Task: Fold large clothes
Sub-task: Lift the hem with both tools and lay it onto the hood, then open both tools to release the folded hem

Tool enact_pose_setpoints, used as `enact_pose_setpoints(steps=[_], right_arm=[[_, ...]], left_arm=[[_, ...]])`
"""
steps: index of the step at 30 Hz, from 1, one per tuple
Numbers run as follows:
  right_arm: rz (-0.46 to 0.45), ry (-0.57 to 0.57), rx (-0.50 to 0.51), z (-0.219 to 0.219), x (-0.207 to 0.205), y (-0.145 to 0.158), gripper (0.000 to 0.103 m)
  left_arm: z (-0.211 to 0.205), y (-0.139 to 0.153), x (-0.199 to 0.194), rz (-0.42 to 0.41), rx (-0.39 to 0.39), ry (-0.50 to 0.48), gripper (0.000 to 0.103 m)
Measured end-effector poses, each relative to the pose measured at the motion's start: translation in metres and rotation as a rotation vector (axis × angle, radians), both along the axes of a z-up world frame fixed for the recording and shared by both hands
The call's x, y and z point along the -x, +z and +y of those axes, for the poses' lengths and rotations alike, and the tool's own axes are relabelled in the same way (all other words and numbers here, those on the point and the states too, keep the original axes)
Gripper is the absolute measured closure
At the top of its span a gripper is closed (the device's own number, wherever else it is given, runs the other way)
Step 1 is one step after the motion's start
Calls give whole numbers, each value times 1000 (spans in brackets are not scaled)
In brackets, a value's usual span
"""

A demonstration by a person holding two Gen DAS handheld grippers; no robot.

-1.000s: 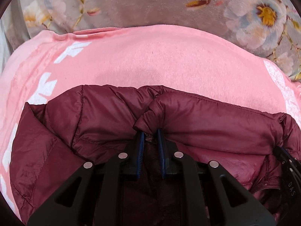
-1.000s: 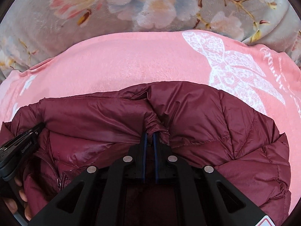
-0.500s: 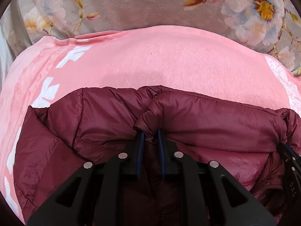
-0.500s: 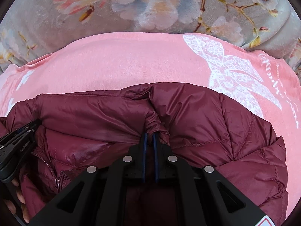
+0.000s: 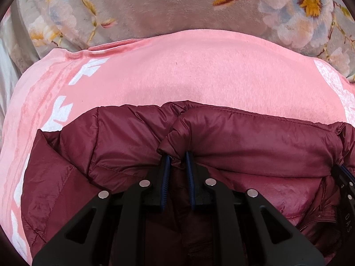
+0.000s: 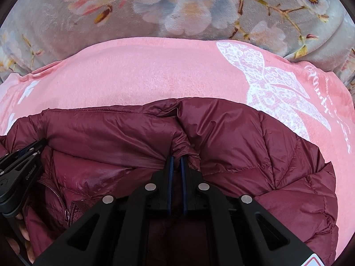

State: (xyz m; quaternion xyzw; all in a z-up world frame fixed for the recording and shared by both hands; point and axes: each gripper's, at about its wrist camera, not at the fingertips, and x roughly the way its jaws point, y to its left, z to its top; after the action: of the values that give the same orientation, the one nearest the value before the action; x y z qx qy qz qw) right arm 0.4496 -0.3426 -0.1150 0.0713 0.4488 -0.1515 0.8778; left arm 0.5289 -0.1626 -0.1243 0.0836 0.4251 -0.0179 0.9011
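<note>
A dark red puffer jacket (image 5: 255, 141) lies on a pink blanket, its top edge bunched up in both views. My left gripper (image 5: 177, 155) is shut on a pinched fold of that edge. In the right wrist view the same jacket (image 6: 233, 133) spreads out to the right, and my right gripper (image 6: 176, 158) is shut on another fold of its edge. Each gripper shows at the rim of the other's view: the right one (image 5: 346, 190) at the far right, the left one (image 6: 20, 166) at the far left, with a hand's fingers below it.
The pink blanket (image 5: 199, 71) with white printed patterns (image 6: 277, 88) lies under the jacket. Beyond it is a grey plush cover with large flowers (image 6: 188, 4). A zipper (image 6: 66, 208) runs along the jacket's inner part at the lower left.
The jacket's gripped edge has slipped slightly lower and nearer in both views, showing more pink blanket beyond it. Both grips are unchanged.
</note>
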Motion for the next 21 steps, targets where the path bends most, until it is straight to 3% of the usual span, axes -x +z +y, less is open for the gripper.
enact_pose_setpoints(steps=[9,11,12,13,16,21], right_arm=[[4,9,27,1,-1,1,97],[-25,9,-24,-4,6,5,92],[-45,6,-59,-8,16,12,91],[-56,-2,-69,-8,27,19,88],[-113,26,-56,2,77,47,69],[-155,78,-77,17,202,83,58]], left_arm=[[-5,0,2,-9,-48,2,88],[5,5,5,-12,-24,36,69],[15,9,10,-11,-6,67,51],[22,14,16,-9,15,78,39],[49,40,56,-34,96,61,25],[94,81,155,-65,146,-4,13]])
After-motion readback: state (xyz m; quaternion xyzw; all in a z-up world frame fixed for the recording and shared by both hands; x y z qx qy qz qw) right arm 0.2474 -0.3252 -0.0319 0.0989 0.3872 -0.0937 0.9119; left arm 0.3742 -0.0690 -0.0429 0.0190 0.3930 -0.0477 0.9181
